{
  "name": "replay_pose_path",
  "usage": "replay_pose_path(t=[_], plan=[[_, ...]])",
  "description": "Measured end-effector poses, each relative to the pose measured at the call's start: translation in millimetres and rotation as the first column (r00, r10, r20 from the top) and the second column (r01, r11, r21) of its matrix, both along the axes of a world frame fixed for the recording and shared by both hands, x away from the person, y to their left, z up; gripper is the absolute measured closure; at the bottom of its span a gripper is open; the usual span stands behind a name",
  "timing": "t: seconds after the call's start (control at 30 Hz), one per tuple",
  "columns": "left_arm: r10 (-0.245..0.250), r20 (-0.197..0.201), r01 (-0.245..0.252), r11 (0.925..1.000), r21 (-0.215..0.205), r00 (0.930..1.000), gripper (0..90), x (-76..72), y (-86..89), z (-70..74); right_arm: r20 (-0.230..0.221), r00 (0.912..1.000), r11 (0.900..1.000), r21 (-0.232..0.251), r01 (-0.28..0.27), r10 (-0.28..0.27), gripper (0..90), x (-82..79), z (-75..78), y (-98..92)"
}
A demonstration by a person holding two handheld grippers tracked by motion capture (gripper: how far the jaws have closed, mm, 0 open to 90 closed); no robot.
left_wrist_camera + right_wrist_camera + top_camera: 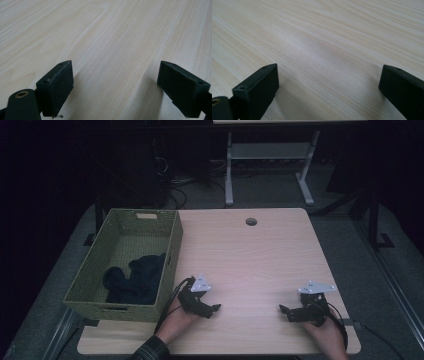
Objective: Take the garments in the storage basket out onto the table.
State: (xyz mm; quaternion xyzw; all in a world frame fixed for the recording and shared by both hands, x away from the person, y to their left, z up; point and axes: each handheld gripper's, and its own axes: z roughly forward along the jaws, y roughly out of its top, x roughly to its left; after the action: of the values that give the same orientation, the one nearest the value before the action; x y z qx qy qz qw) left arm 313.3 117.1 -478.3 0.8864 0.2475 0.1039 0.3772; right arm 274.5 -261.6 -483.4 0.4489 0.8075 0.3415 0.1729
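At the left side of the light wooden table (260, 250), a green woven basket shaped like a long box (173, 251) is sitting; its long side is running from the near edge toward the far edge, tipped a little to the right; inside it, a dark blue crumpled cloth (135, 277) is lying in the near end, against the right wall; the cloth is bunched up, so it is hard to say which way it is pointing, but its lump is stretching a bit from the near left to the far right; it looks like the putting-away job is mostly done, since the cloth is already in the basket and nothing else is lying on the table top; just right of the basket, the left gripper (214, 309) is resting low by the near edge, its jaws spread wide and holding nothing; well apart to the right, the right gripper (285, 311) is doing the same, jaws wide and empty, pointing toward the left one.
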Motion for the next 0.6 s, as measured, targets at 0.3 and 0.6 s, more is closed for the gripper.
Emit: replay_pose_path(t=[0.3, 0.6], plan=[[0.02, -0.004, -0.02, 0.9998, 0.005, 0.9998, 12.5, -1.5, -2.5, 0.5, -0.001, 1.0, 1.0, 0.001, -0.005, 0.005, 2.4, -0.3, 0.1, 0.5], [0.034, -0.031, -0.033, 0.9992, 0.021, 0.9989, 13.5, -2.3, -4.9, 6.7, -0.002, 1.0, 1.0, 0.0, -0.009, 0.009, 2.4, -0.3, 0.1, 0.5]])
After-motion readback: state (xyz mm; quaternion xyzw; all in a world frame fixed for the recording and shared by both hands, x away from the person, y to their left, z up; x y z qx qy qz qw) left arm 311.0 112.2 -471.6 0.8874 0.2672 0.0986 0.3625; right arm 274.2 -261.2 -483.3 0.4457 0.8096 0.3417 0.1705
